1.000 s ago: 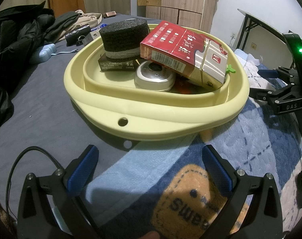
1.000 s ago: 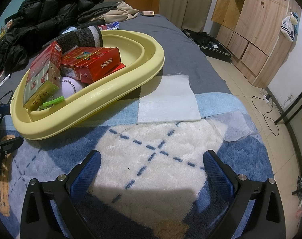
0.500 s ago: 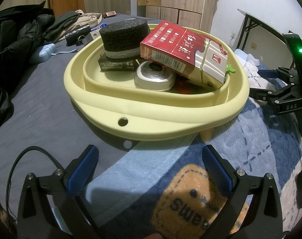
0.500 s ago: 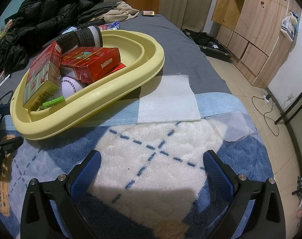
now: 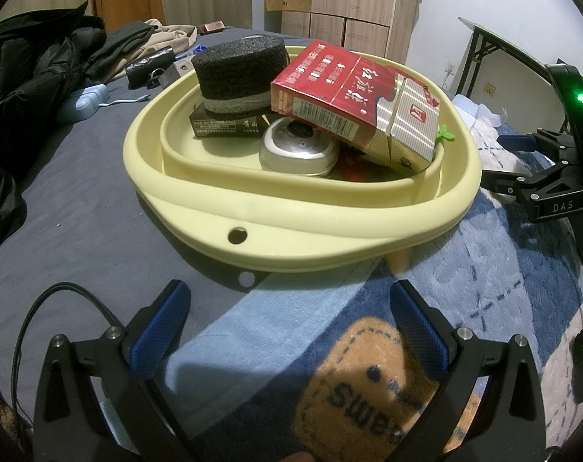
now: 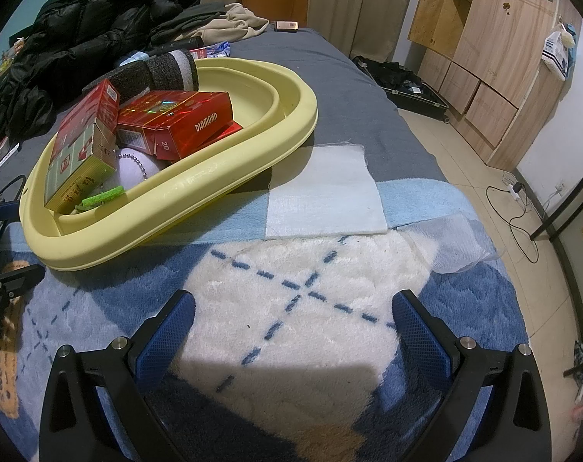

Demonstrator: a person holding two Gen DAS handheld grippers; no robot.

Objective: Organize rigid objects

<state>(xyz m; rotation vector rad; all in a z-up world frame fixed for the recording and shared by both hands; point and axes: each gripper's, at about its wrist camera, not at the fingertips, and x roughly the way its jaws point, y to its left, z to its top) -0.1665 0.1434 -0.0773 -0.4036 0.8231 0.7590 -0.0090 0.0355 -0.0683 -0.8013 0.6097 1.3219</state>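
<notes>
A pale yellow basin (image 5: 299,227) (image 6: 229,169) sits on the bed and holds a dark foam block (image 5: 239,73) (image 6: 164,71), a red and striped carton (image 5: 353,104) (image 6: 81,146), a red DIAMOND box (image 6: 179,121), a round silver tin (image 5: 299,150), a black box (image 5: 226,123) and a green clip (image 6: 101,196). My left gripper (image 5: 291,292) is open just short of the basin's near rim, nothing between its fingers. Open too, my right gripper (image 6: 293,300) hovers over the white plush rug (image 6: 303,308), right of the basin. The right gripper's body (image 5: 549,192) shows beyond the basin in the left wrist view.
Dark jackets and clothes (image 5: 33,73) (image 6: 99,27) are piled at the bed's far left. A white cloth square (image 6: 326,192) lies beside the basin. A black cable (image 5: 41,315) loops near my left fingers. Wooden cabinets (image 6: 483,57) and the floor lie right of the bed.
</notes>
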